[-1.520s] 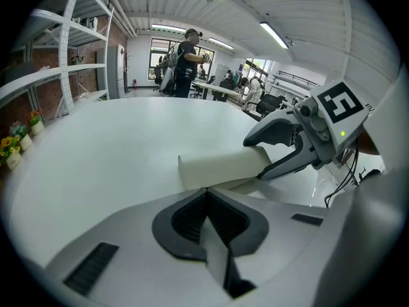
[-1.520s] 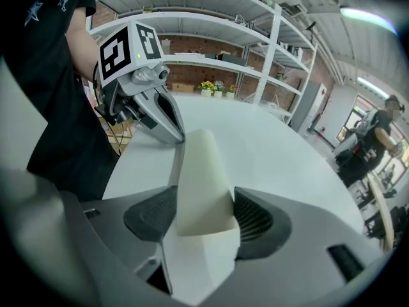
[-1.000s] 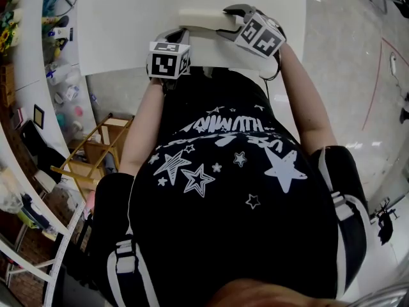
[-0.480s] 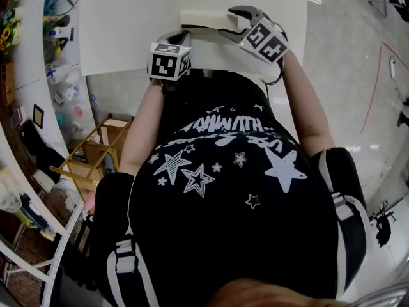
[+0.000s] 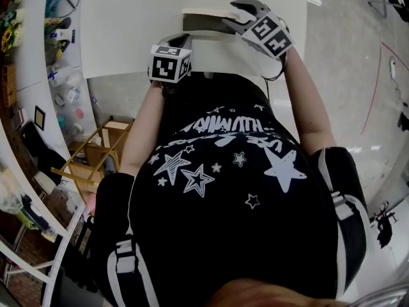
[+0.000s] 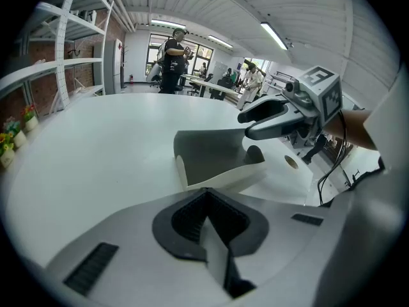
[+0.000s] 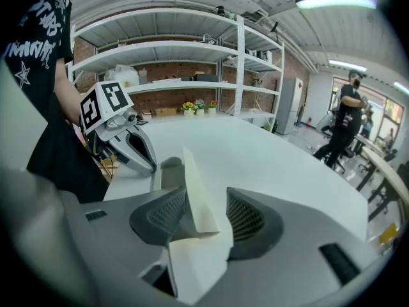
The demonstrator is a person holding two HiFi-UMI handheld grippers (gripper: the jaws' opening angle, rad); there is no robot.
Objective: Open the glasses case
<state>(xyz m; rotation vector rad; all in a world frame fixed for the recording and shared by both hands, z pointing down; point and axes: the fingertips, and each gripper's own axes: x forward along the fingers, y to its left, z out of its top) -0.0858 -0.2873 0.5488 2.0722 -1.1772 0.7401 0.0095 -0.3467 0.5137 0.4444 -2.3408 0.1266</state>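
The cream glasses case lies near the front edge of the white table, its lid tilted up off the base. The left gripper view shows the grey lining. My left gripper sits at the case's near left end, jaws shut on a thin edge of the case. My right gripper is at the case's right end. Its jaws are closing, with the cream lid flap between them. The flap lies against one pad; the other pad stands slightly off it.
The person's body fills the lower head view, close to the table's front edge. White shelves with small items curve along the left, above a wooden stool. A round hole is in the tabletop beyond the case. People stand far off.
My right gripper has risen and shifted farther up the table, and the case's lid has come up with it. The left gripper has stayed put.
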